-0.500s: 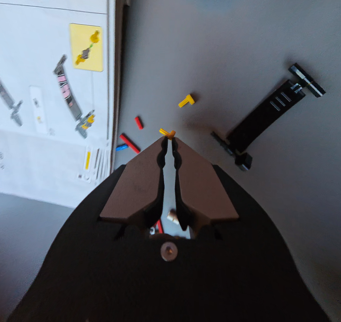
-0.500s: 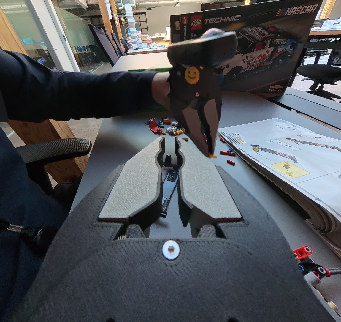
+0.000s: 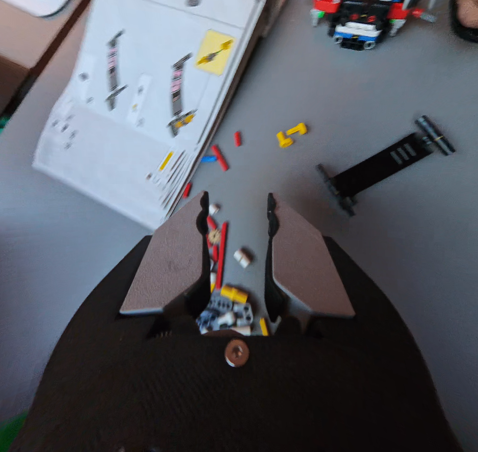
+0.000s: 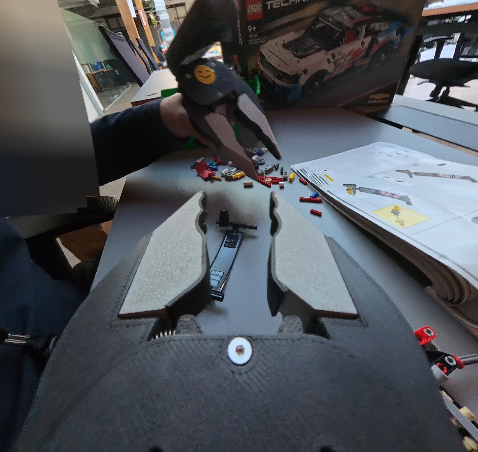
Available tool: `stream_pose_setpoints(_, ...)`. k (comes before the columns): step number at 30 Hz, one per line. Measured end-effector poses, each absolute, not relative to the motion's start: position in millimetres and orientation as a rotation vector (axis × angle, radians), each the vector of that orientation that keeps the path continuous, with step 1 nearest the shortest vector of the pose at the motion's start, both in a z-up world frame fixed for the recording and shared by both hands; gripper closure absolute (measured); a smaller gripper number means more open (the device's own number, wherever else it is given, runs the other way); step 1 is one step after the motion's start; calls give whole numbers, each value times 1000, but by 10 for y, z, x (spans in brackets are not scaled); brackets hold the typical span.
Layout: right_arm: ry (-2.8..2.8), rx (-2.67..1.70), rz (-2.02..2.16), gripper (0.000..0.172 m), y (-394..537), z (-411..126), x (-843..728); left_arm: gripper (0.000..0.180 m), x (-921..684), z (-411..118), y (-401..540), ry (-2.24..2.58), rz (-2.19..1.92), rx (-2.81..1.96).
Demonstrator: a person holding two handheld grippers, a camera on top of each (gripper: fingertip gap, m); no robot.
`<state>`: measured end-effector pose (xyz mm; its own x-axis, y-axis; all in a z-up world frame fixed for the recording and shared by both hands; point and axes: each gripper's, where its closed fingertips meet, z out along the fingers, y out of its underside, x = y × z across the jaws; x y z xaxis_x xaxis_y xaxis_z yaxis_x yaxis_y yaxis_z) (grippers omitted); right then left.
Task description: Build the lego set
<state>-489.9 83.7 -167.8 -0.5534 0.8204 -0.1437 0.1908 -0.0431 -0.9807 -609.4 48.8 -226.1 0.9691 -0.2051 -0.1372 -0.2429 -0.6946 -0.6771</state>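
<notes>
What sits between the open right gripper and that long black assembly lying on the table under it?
Nothing visible. The right gripper hangs open over the black assembly, which lies bare on the grey table between its fingers, untouched.

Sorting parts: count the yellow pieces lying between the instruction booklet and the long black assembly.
2, side by side: one stubby, one thin. More yellow pieces lie in the pile below the left gripper.
</notes>
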Motion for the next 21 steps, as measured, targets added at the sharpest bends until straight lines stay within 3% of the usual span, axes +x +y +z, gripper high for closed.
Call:
stream_pose_setpoints(4,-1713,-1104,1623,108,895,-1707,-4956,142,-6405,-2122,85,75,103,-2266)
stream_pose_setpoints(10,-1708,-1086,1631,128,925,-1723,-4955,180,-6517,-1876,-137,12,157,-2131)
stream_pose_setpoints(15,-1755,-1059,1563,172,939,-1766,-4939,180,-6553,-1861,-172,8,189,-2124)
stream_pose_setpoints(17,-1819,-1077,1505,172,918,-1874,-4951,180,-6655,-1862,-181,-19,259,-2119)
stream_pose_setpoints(19,-1876,-1114,1419,172,914,-2009,-4985,162,-6733,-1935,-211,-58,292,-2167)
stream_pose_setpoints(21,-1897,-1131,1345,172,927,-2086,-5011,161,-6778,-2016,-247,-93,306,-2223)
